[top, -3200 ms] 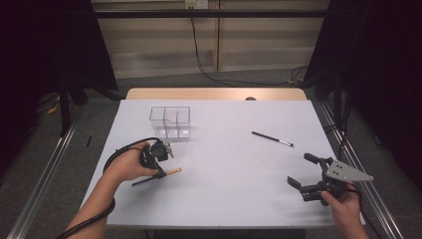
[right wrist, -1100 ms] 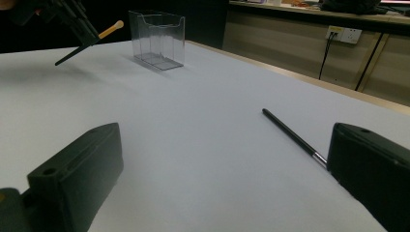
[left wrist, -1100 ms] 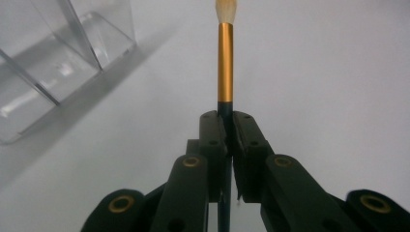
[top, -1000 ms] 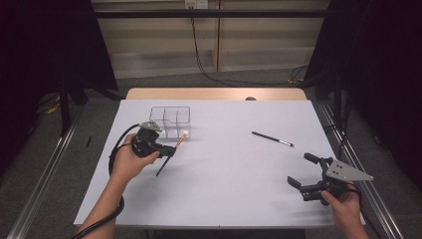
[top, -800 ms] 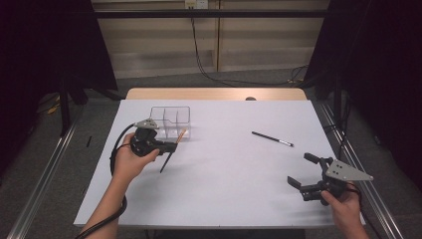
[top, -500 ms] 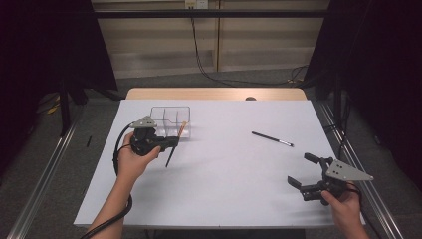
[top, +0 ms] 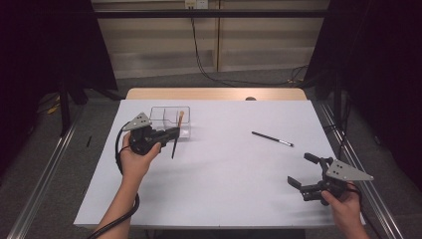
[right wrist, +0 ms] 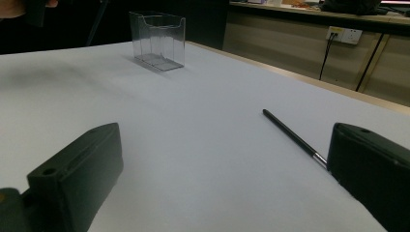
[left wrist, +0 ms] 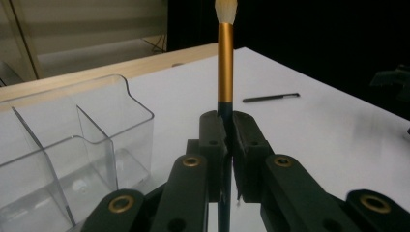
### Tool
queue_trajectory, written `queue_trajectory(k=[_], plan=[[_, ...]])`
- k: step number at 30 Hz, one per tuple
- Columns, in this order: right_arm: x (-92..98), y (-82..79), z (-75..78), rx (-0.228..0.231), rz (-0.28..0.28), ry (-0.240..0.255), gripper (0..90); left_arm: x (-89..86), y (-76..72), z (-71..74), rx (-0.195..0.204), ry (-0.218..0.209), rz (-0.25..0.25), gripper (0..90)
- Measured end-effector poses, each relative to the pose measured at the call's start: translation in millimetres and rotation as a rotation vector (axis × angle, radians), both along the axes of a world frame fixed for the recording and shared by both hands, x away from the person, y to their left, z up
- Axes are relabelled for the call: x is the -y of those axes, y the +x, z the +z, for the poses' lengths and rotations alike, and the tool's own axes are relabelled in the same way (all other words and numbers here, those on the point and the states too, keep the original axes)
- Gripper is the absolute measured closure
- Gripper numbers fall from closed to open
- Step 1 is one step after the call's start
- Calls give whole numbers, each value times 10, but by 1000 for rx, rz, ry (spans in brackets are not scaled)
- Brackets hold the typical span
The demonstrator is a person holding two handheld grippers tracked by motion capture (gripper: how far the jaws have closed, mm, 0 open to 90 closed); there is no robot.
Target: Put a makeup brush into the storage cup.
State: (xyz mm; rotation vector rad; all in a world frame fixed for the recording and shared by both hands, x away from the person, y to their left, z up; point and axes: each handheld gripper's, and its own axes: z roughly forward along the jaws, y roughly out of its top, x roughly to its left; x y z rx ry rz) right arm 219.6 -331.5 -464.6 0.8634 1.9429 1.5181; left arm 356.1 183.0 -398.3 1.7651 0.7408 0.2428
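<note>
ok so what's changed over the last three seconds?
The left tool, shut on the makeup brush, carried it from the near table up to the clear organizer and tipped it upright, bristles up. The right tool stayed open and still; the black pencil and organizer haven't moved.

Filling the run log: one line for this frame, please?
left gripper: shut on brush, upright, beside clear organizer | right gripper: open, empty | black pen: lying on table
</note>
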Motion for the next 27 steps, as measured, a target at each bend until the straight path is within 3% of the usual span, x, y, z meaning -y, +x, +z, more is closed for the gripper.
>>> queue_trajectory(k=[12, 18, 27], plan=[[3, -2, 1, -1, 2, -2, 0, 69, -1, 54, 66, -61, 50, 839], [3, -1, 1, 0, 4, -1, 0, 113, 27, 78, 73, -95, 48, 839], [5, -3, 5, 2, 5, -5, 0, 205, 66, 149, 101, -103, 47, 839]])
